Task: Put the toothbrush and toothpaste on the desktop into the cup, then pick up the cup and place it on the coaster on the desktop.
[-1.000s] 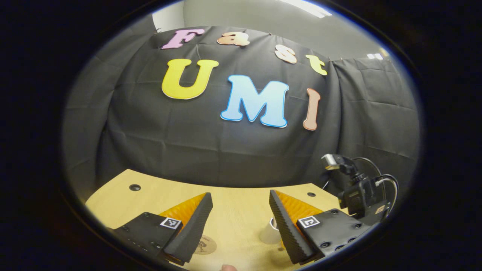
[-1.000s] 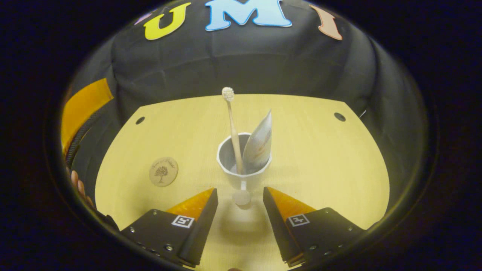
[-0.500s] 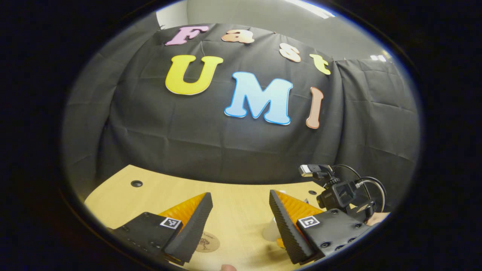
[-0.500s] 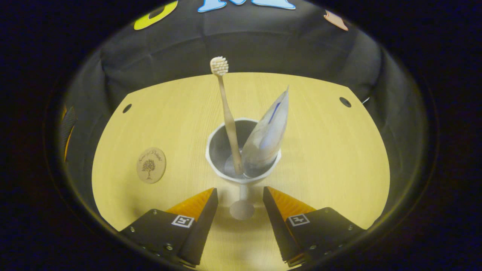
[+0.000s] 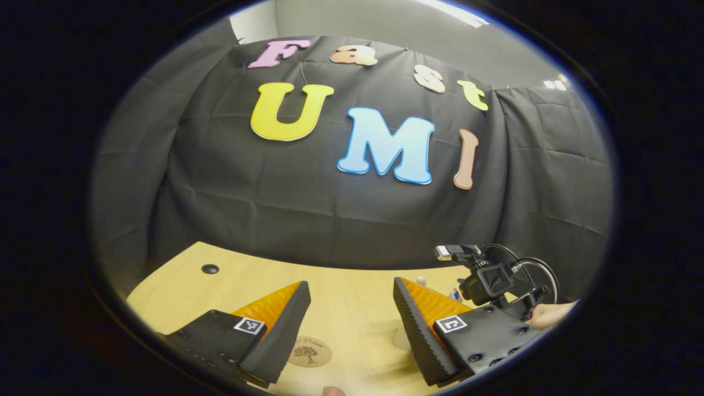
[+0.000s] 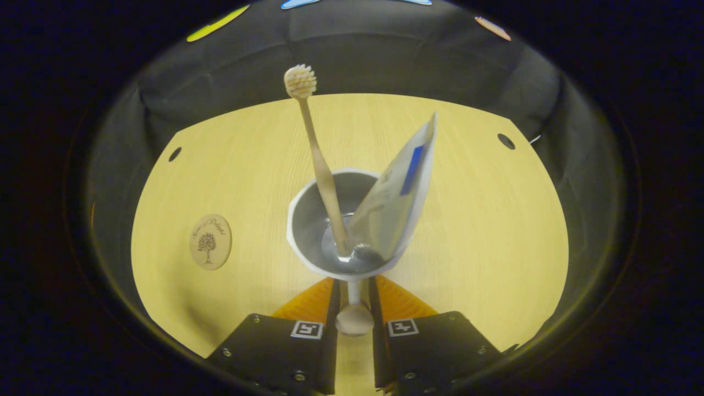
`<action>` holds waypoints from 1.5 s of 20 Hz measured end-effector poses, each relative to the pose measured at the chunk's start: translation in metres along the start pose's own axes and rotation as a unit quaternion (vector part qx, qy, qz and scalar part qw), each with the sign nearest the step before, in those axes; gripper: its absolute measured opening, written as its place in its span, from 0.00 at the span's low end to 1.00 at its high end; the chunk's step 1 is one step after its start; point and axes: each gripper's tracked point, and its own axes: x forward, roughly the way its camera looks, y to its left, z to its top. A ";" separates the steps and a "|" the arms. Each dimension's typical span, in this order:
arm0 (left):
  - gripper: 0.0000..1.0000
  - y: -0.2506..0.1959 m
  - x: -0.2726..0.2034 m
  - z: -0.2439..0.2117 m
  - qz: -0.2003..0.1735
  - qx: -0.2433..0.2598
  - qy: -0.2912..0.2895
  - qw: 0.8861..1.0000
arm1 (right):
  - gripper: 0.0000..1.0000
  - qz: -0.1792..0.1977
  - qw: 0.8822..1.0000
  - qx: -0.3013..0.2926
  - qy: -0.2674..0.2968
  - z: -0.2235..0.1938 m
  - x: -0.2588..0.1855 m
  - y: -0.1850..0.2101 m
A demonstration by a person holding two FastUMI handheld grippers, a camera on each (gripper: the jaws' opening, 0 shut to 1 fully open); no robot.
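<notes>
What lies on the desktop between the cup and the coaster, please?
Bare desktop: in the right gripper view, nothing sits between the cup and the coaster to its left.

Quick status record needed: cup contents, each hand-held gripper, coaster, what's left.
cup contents: toothbrush and toothpaste stand in the cup
right hand-held gripper: closed on the cup's handle
left hand-held gripper: open, holding nothing
coaster: bare, on the desktop left of the cup
remaining: carry cup onto coaster
</notes>
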 end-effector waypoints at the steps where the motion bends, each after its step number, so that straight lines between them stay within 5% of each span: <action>1: 0.96 0.001 -0.001 0.001 0.001 -0.001 0.000 1.000 | 0.28 0.000 1.000 0.001 0.001 0.000 0.000 -0.001; 3: 0.96 0.004 -0.006 0.002 0.004 -0.002 -0.003 1.000 | 0.20 0.002 1.000 0.000 -0.003 0.001 -0.003 -0.001; 10: 0.96 0.016 -0.026 0.007 0.021 -0.010 -0.008 1.000 | 0.20 0.018 0.999 0.001 -0.028 0.009 -0.013 0.012; 30: 0.95 0.097 -0.097 0.031 0.075 -0.039 -0.025 0.996 | 0.20 0.074 0.985 -0.149 -0.033 0.017 -0.012 0.176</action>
